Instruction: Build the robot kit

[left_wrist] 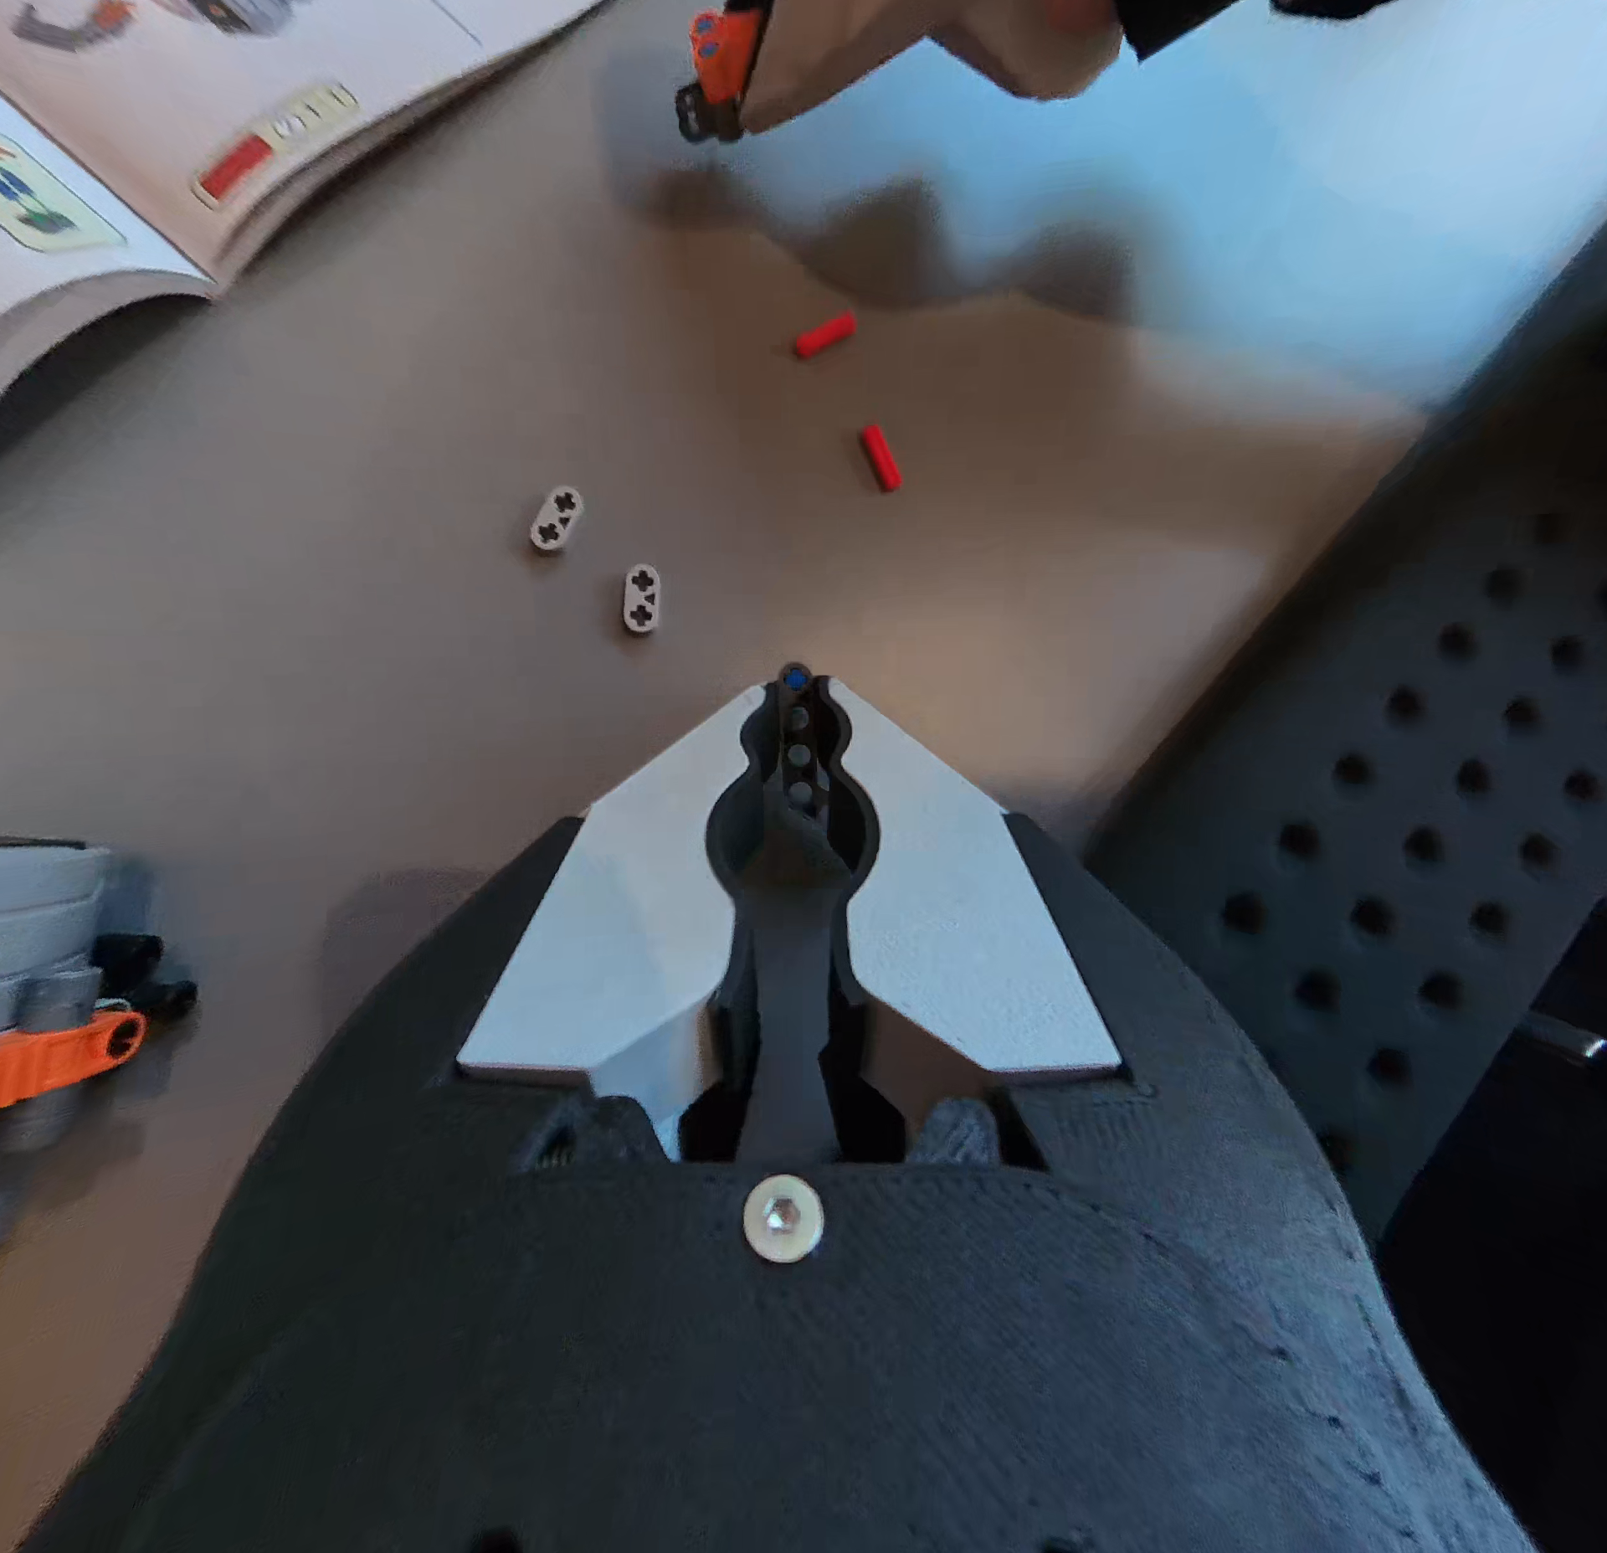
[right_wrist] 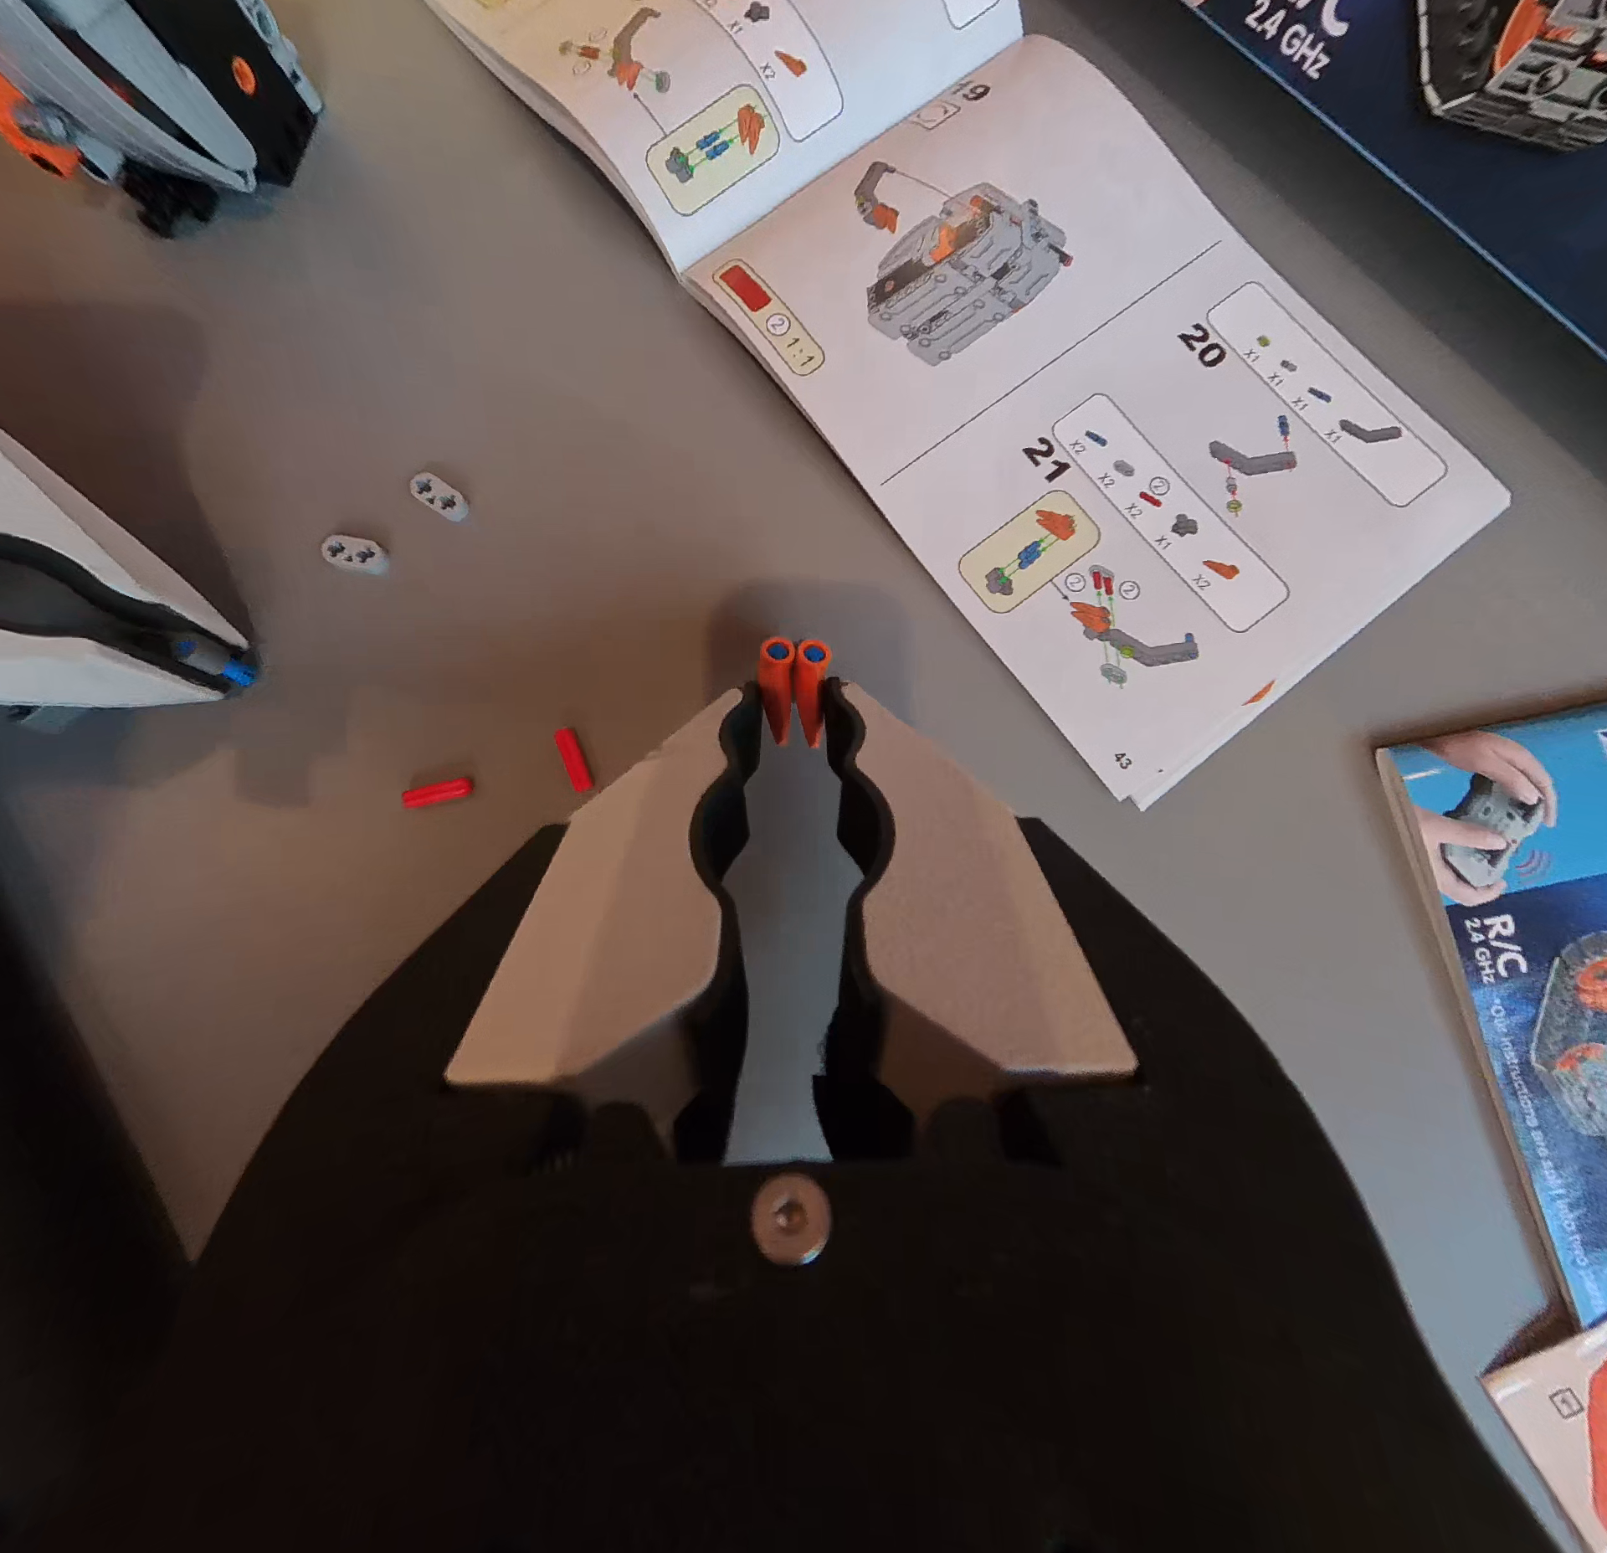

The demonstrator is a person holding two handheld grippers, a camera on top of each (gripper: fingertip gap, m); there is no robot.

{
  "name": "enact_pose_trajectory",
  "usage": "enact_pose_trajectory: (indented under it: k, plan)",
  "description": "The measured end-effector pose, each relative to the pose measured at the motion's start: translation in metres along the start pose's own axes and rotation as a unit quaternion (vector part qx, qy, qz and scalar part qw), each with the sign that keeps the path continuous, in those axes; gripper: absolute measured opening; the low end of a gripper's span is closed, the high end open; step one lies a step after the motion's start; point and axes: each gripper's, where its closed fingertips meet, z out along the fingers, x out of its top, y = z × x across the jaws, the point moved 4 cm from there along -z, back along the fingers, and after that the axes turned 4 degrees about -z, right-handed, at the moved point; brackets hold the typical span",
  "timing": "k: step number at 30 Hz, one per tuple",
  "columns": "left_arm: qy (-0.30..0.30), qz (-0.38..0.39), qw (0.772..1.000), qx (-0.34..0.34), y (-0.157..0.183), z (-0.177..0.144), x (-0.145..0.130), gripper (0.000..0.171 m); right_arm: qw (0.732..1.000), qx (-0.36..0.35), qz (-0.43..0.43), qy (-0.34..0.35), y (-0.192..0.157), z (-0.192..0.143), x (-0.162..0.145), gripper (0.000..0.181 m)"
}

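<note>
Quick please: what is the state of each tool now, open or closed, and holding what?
Left tool: closed on a dark beam with a blue pin.
Right tool: closed on two orange pieces.

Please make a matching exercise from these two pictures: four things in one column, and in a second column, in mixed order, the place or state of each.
Things
1. dark grey holed beam
2. orange claw pieces
3. two red axle pins
4. open instruction booklet

Places or states
A. lying loose on the table
B. clamped in the left tool
C. spread flat, pages up
D. clamped in the right tool

Pairs: 1-B, 2-D, 3-A, 4-C
</note>
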Motion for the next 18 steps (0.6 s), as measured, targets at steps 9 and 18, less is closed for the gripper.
enact_pose_trajectory:
  k: [9, 18]
  plan:
    - [0.028, -0.036, 0.999, -0.017, -0.007, -0.016, 0.009, 0.025, 0.998, 0.007, -0.052, 0.015, -0.005, -0.005, 0.007, 0.030]
    - [-0.025, 0.011, 0.998, 0.050, -0.026, 0.005, 0.030, 0.011, 0.979, 0.007, -0.203, 0.006, -0.034, -0.006, 0.010, 0.026]
